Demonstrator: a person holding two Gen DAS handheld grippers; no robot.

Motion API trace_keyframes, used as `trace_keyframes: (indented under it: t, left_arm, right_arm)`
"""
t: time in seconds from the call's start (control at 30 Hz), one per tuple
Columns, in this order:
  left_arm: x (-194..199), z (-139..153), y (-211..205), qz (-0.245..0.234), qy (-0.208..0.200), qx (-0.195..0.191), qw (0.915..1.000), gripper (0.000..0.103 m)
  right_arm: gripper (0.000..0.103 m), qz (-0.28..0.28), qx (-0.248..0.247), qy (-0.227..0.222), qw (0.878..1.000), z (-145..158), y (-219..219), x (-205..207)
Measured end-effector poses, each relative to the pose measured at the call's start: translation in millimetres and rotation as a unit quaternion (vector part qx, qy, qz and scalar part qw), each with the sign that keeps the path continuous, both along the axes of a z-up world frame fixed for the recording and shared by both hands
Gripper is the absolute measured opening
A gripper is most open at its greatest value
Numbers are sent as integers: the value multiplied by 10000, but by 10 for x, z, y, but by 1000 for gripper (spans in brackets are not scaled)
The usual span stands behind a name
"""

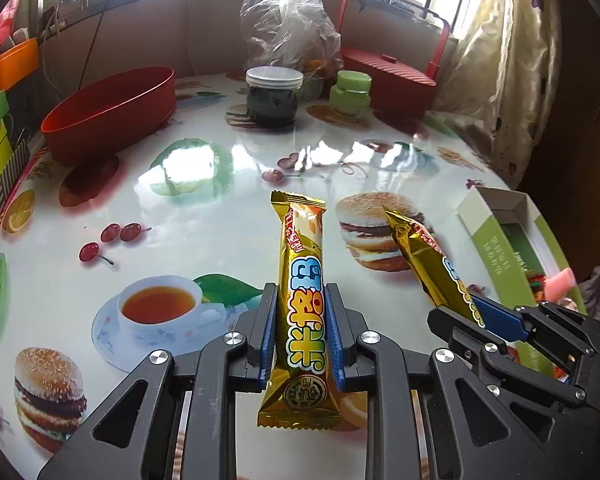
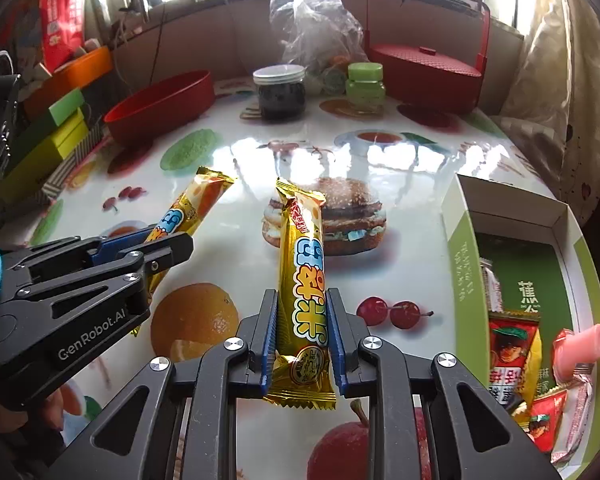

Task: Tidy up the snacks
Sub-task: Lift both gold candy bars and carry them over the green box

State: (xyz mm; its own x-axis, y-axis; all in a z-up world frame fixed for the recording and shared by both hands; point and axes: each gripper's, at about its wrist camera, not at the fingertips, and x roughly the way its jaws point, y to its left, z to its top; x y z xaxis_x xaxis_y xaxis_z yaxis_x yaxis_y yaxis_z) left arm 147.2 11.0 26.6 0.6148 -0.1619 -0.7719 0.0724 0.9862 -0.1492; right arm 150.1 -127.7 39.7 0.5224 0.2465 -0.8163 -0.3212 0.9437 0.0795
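My left tongs (image 1: 302, 312) squeeze one gold snack bar (image 1: 302, 280) tight, lifted over the shiny picture bench (image 1: 220, 208). My right tongs (image 2: 302, 312) squeeze another gold snack bar (image 2: 300, 264) the same way. The green snack box (image 2: 460, 256) sits just to the right, with other snacks inside.
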Motion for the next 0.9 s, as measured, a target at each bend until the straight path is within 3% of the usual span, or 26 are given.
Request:
trace_keyframes:
  t: [0.57, 0.9]
  left_arm:
    - [-177, 397, -404, -537, -395, -171, 9976, 24]
    - [-190, 448, -747, -892, -409, -244, 9949, 24]
  right_arm:
    - [22, -388, 33, -445, 9982, 385, -365, -174]
    - [22, -743, -20, -626, 9953, 520, -685, -245]
